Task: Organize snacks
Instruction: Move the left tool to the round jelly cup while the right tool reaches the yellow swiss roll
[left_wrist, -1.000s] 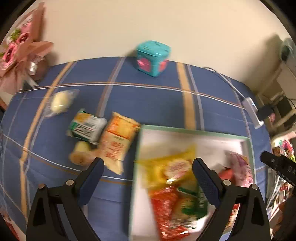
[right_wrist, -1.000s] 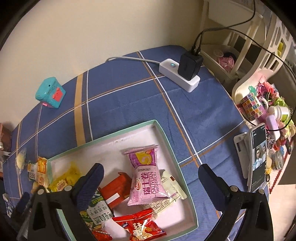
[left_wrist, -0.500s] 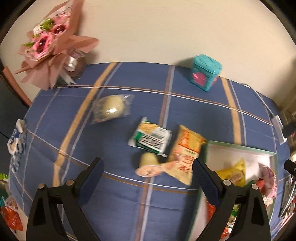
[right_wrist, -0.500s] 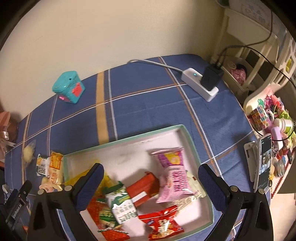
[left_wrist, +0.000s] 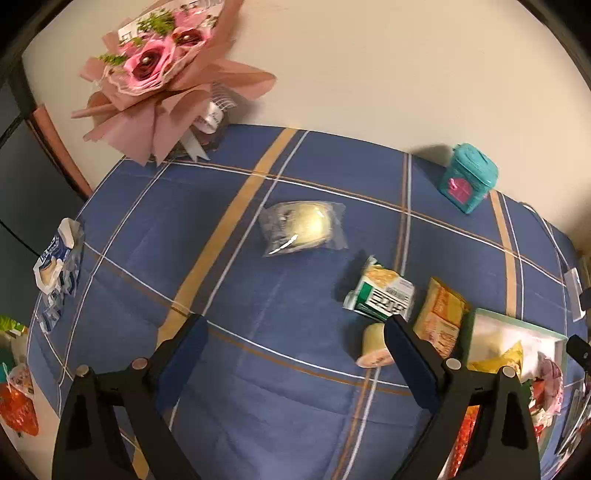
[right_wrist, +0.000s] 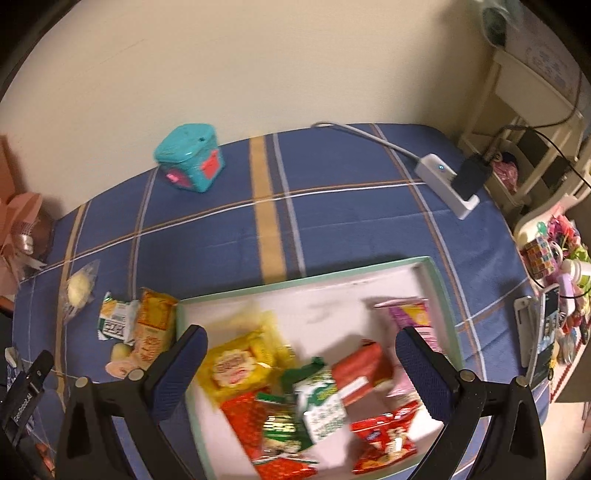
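My left gripper (left_wrist: 295, 332) is open and empty above the blue plaid cloth. Ahead of it lie a clear-wrapped yellow bun (left_wrist: 303, 227), a green-and-white packet (left_wrist: 382, 297), an orange packet (left_wrist: 439, 314) and a small pale cup (left_wrist: 375, 345) beside its right finger. My right gripper (right_wrist: 301, 347) is open and empty over the mint-rimmed white tray (right_wrist: 295, 286), which holds a yellow packet (right_wrist: 240, 363), a green packet (right_wrist: 321, 400), red packets (right_wrist: 384, 443) and a pink packet (right_wrist: 412, 319). The loose snacks also show left of the tray in the right wrist view (right_wrist: 140, 328).
A teal tin (left_wrist: 467, 177) stands at the back by the wall. A pink bouquet (left_wrist: 162, 81) stands at the back left. A torn blue-white wrapper (left_wrist: 57, 266) lies at the left edge. A power strip (right_wrist: 448, 188) and phone (right_wrist: 546, 332) lie right.
My left gripper has swung left, from over the tray to over the loose snacks and bare cloth. My right gripper has shifted left and now sits over the tray's snacks.
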